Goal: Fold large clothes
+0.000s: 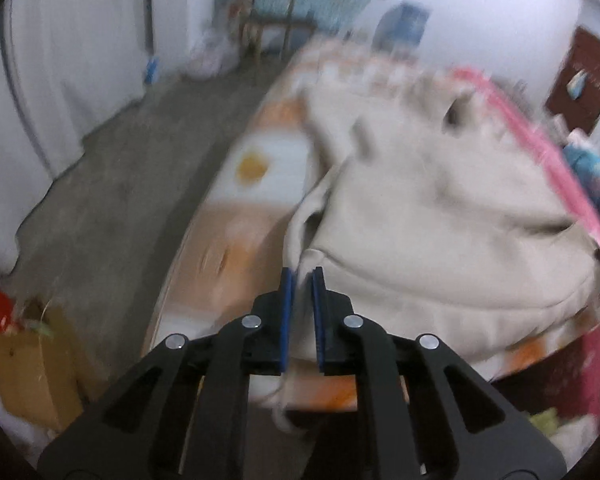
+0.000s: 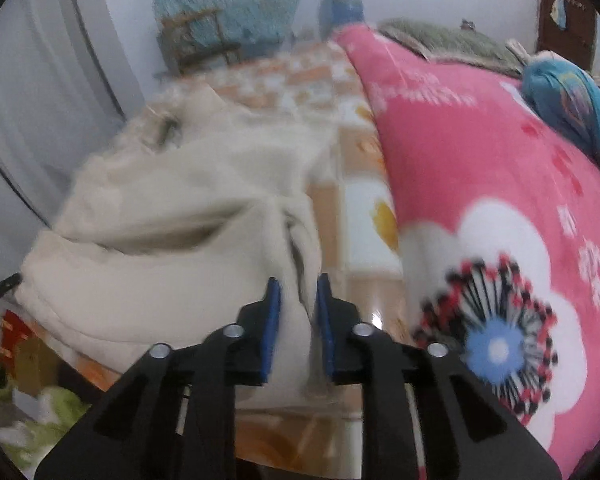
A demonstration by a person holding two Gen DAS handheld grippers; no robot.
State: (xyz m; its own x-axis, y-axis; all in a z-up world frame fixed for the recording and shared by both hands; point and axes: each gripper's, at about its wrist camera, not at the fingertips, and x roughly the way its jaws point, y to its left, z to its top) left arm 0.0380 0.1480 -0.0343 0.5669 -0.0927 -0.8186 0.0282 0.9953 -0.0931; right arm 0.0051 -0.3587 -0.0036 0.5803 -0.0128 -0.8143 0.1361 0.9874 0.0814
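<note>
Both grippers pinch the big cream soft cloth top (image 1: 440,208).
Left gripper (image 1: 302,276) jaws clamped on its edge at 12 o'clock; right gripper (image 2: 298,284) same.

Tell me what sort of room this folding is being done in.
Most likely a bedroom at home. A cream garment lies on a bed with an orange-and-white patterned sheet, a pink flowered blanket is spread beside it, and a wooden chair stands against the far wall.

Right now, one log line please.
left tool: shut on cream garment | right tool: shut on cream garment | garment on bed
</note>
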